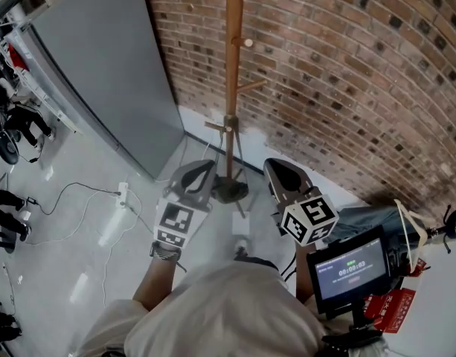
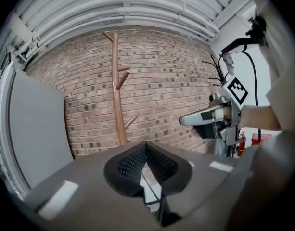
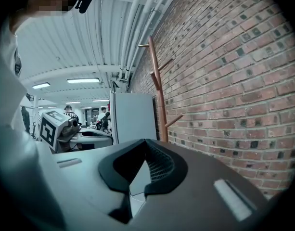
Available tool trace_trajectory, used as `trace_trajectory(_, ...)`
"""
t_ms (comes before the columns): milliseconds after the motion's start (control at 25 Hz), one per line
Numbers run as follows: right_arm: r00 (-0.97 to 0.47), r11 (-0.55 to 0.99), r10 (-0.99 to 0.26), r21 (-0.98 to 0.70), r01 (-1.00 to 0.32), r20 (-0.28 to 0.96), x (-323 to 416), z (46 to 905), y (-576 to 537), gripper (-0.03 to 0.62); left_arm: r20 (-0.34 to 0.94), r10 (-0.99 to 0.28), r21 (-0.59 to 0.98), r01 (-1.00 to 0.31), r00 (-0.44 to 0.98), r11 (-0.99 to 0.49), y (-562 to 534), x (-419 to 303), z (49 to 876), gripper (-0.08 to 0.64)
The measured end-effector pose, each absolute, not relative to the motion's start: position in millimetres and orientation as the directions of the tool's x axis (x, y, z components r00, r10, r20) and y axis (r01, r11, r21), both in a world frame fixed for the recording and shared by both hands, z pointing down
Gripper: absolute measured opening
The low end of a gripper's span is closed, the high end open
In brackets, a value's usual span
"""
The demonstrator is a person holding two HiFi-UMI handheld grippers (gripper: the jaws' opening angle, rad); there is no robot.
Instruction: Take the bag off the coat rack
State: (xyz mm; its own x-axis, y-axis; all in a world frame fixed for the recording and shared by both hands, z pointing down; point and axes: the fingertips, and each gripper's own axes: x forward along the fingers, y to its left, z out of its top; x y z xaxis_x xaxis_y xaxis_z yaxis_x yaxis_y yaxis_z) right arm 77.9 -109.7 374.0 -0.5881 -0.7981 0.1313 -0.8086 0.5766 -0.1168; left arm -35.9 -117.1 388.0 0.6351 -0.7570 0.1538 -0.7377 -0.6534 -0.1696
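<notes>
1. Coat rack: a bare wooden pole with short pegs angled upward; it stands upright on a dark round base, close to the brick wall, at the far middle of the floor.
2. A grey panel stands to the left of the rack, meeting the wall at the corner.
3. Left gripper: jaws closed tip to tip with nothing between them; held in the air near the person, pointing toward the rack's base but apart from it.
4. Right gripper: jaws likewise pressed together and empty; it is level with the left one, just to the right of the base and not touching it.
5. A blue-grey cloth bundle with a pale strap, likely the bag, lies low on the right, well apart from the rack; neither gripper touches it.
6. A small lit screen sits at the near right; a white cable trails across the floor on the left.
</notes>
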Motion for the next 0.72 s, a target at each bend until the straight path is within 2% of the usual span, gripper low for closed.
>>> trace_trajectory(720, -0.665, 0.645, -0.719, -0.160, -0.747, 0.202, 103, 410, -183, 0.031, 0.194, -0.831, -0.197, -0.809, 0.521, -0.553, -178, -3, 404, 0.000)
